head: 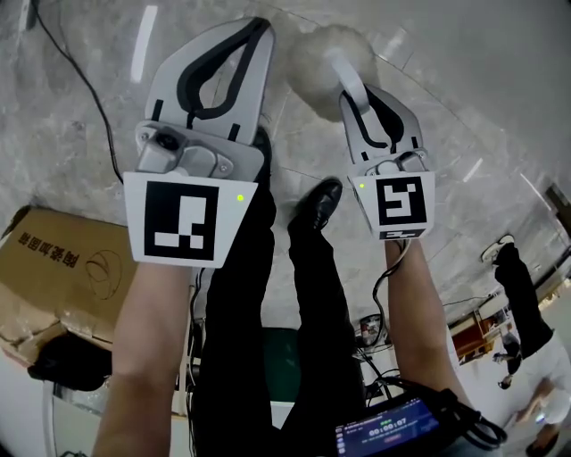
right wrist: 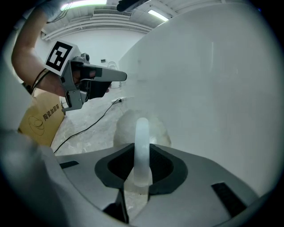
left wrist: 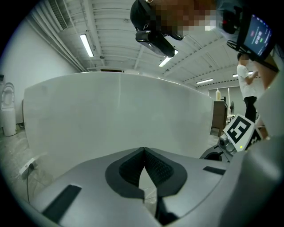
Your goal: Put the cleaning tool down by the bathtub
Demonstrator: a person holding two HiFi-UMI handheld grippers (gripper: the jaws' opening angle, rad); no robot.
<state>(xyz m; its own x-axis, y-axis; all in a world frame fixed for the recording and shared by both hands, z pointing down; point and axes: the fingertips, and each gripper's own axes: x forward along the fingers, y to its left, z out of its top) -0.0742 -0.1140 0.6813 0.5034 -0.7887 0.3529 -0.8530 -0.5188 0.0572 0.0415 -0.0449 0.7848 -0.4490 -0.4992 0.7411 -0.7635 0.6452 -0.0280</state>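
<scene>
The cleaning tool is a fluffy white puff [head: 323, 59] on a pale plastic handle [right wrist: 142, 146]. My right gripper [head: 354, 96] is shut on that handle, and the puff [right wrist: 143, 128] hangs just above the marble floor, close to the white bathtub wall [right wrist: 213, 88]. Off to the left and slightly higher, my left gripper [head: 257, 25] is shut with nothing between its fingers. In the left gripper view its jaw tips meet in front of the curved bathtub side [left wrist: 120, 115]. The right gripper view shows the left gripper [right wrist: 123, 76] at upper left.
A cardboard box [head: 53, 277] lies on the floor at the left, and a black cable [head: 80, 80] runs past it. The person's black shoe [head: 317, 205] and trouser legs are below the grippers. Another person [head: 526, 303] stands at the far right.
</scene>
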